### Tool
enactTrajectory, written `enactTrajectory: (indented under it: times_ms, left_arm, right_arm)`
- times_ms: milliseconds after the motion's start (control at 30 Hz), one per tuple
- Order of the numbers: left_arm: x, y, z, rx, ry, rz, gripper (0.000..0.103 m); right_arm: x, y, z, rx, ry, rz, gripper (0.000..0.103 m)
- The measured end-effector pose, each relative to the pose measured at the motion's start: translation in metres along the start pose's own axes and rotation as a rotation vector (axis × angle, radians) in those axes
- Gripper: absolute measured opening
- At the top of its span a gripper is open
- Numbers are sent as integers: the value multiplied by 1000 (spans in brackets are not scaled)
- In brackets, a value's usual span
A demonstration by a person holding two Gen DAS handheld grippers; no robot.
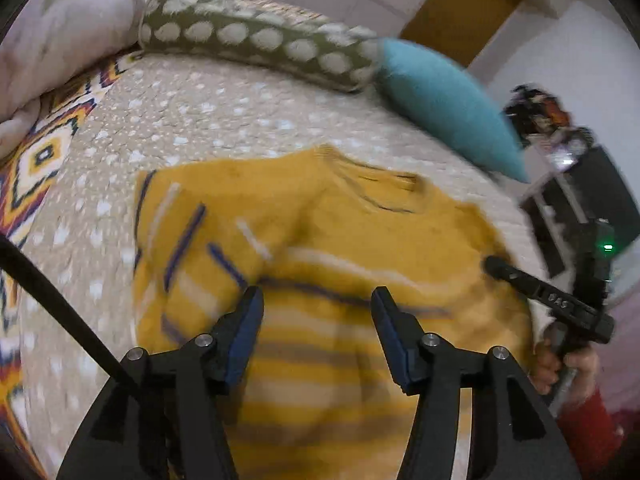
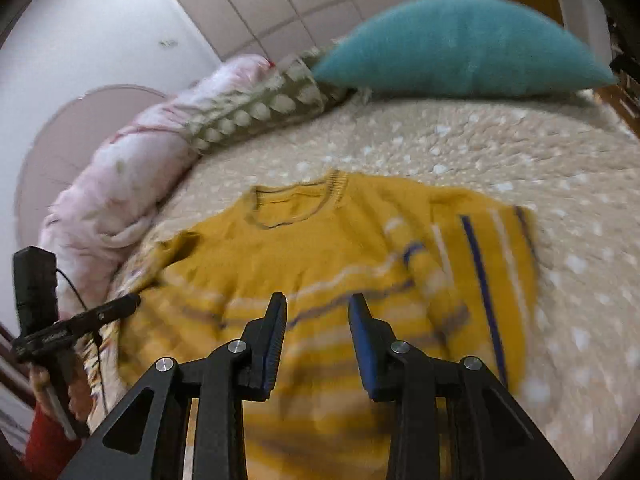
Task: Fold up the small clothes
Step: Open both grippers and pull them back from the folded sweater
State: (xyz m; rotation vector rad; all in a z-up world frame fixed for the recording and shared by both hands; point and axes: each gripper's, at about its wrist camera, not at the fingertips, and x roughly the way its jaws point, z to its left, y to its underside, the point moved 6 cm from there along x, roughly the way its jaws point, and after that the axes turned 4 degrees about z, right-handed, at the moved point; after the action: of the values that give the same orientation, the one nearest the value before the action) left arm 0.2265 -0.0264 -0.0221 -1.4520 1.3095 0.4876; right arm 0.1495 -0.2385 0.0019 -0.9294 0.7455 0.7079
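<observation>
A small mustard-yellow knit sweater point(image 1: 360, 240) with white and blue stripes lies flat on the bed, collar away from me. It also shows in the right wrist view point(image 2: 320, 248). One sleeve is folded over the body on the left in the left wrist view point(image 1: 192, 248), on the right in the right wrist view point(image 2: 480, 264). My left gripper point(image 1: 318, 300) is open and empty, hovering over the striped lower half. My right gripper point(image 2: 318, 306) is open and empty over the same part. The right gripper shows at the sweater's right edge in the left wrist view point(image 1: 496, 266).
The bed has a beige bedspread point(image 1: 220, 120) with white spots. A green polka-dot bolster point(image 1: 256, 40), a teal pillow point(image 2: 460, 48) and a pink floral duvet point(image 2: 132, 184) lie along the far side. A patterned blanket point(image 1: 36, 152) lies at the left.
</observation>
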Motion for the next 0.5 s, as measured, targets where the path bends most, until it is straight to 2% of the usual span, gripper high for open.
enactTrajectory:
  times_ms: [33, 67, 100, 133, 167, 200, 267, 300, 367, 500]
  left_arm:
    - [9, -8, 10, -15, -39, 1, 54]
    - [13, -15, 18, -31, -54, -3, 52]
    - [16, -22, 28, -60, -48, -8, 52]
    - [15, -29, 37, -97, -22, -16, 49]
    - [13, -33, 45, -127, -6, -19, 45]
    - [10, -35, 51, -150, 4, -22, 45]
    - [1, -38, 57, -166, 6, -40, 45]
    - [-8, -37, 60, -163, -17, -59, 45]
    - [-17, -33, 64, -142, -66, -75, 52]
    - [-40, -9, 59, -54, -142, -84, 55]
  right_arm:
    - [9, -6, -10, 7, 51, 6, 34]
    - [18, -13, -25, 20, 124, 1, 29]
    - [21, -20, -38, 42, 147, -7, 20]
    - [23, -26, -51, 83, 138, -18, 4]
    - [21, -31, -63, 140, 120, -28, 2]
    - [17, -35, -73, 186, 102, -43, 2]
    - [0, -43, -96, 260, 147, -102, 15]
    - [-9, -44, -107, 292, 187, -127, 16]
    - [-31, -37, -126, 353, 171, -148, 16]
    - [-80, -10, -129, 298, 200, -157, 20]
